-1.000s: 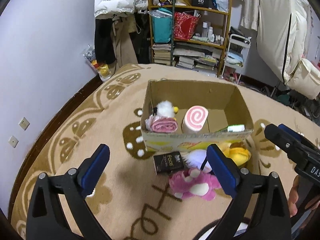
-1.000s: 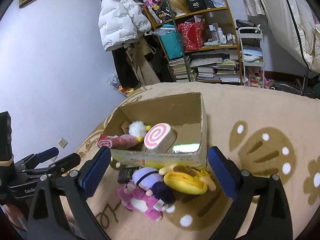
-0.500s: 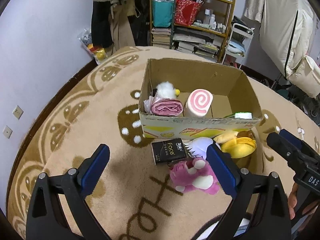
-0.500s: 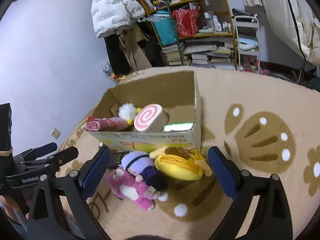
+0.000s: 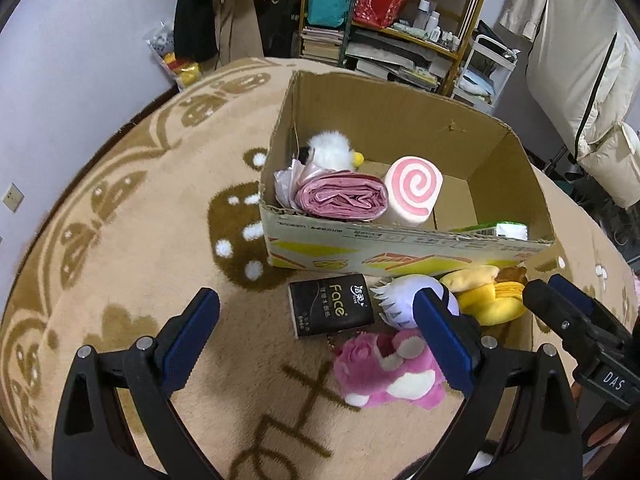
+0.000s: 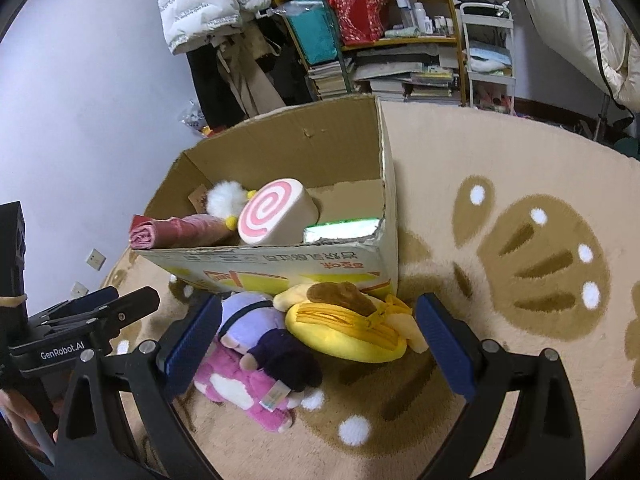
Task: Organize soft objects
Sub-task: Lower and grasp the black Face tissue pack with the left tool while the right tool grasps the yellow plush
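An open cardboard box [image 5: 400, 128] [image 6: 288, 148] stands on the rug. It holds a pink swirl roll cushion [image 5: 412, 190] [image 6: 272, 216], a rolled pink cloth [image 5: 340, 200] [image 6: 180, 228] and a white fluffy toy [image 5: 330, 150] [image 6: 226, 198]. In front of the box lie a black Face tissue pack [image 5: 330, 308], a purple plush [image 5: 400, 300] [image 6: 256, 324], a pink plush [image 5: 384, 372] [image 6: 240, 388] and a yellow plush [image 5: 488, 296] [image 6: 348, 328]. My left gripper [image 5: 316, 344] is open above the tissue pack. My right gripper [image 6: 318, 344] is open, over the plush toys.
A beige patterned rug [image 6: 520, 200] covers the floor. A cluttered shelf [image 5: 396, 12] with books and bags stands behind the box. Coats hang at the back left [image 6: 208, 0]. A white trolley [image 6: 486, 52] stands at the back right.
Both grippers have moved forward and down toward the items in front of the box. The box and plush toys look larger. Both stay open.
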Demonstrator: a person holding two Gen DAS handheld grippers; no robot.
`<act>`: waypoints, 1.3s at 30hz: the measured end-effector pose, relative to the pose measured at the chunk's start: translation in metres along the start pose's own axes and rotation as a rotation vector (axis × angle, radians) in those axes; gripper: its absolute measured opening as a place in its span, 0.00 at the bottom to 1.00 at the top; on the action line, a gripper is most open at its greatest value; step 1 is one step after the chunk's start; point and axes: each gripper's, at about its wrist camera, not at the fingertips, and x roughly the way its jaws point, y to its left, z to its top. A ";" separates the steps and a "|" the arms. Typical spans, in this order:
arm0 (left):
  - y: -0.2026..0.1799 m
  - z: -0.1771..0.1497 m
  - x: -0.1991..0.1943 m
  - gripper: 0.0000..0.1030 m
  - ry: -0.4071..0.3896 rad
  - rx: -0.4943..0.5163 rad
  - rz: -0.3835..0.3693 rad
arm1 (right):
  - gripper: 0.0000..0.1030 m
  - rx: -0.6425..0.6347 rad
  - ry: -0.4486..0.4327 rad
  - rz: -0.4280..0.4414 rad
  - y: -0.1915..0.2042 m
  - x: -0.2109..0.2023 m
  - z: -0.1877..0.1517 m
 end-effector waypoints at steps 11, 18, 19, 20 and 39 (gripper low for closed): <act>0.002 0.000 0.036 0.94 0.063 -0.005 0.015 | 0.99 0.034 0.044 -0.023 -0.009 0.025 0.002; 0.006 0.000 0.054 0.94 0.101 -0.014 0.014 | 0.99 0.057 0.083 -0.047 -0.015 0.042 0.001; 0.006 0.000 0.056 0.94 0.105 -0.013 0.014 | 0.99 0.061 0.088 -0.048 -0.015 0.044 0.000; 0.006 0.000 0.059 0.94 0.111 -0.012 0.013 | 0.99 0.067 0.098 -0.047 -0.016 0.047 -0.001; 0.019 0.006 0.094 0.94 0.178 -0.060 -0.028 | 0.99 0.122 0.142 -0.054 -0.026 0.067 -0.002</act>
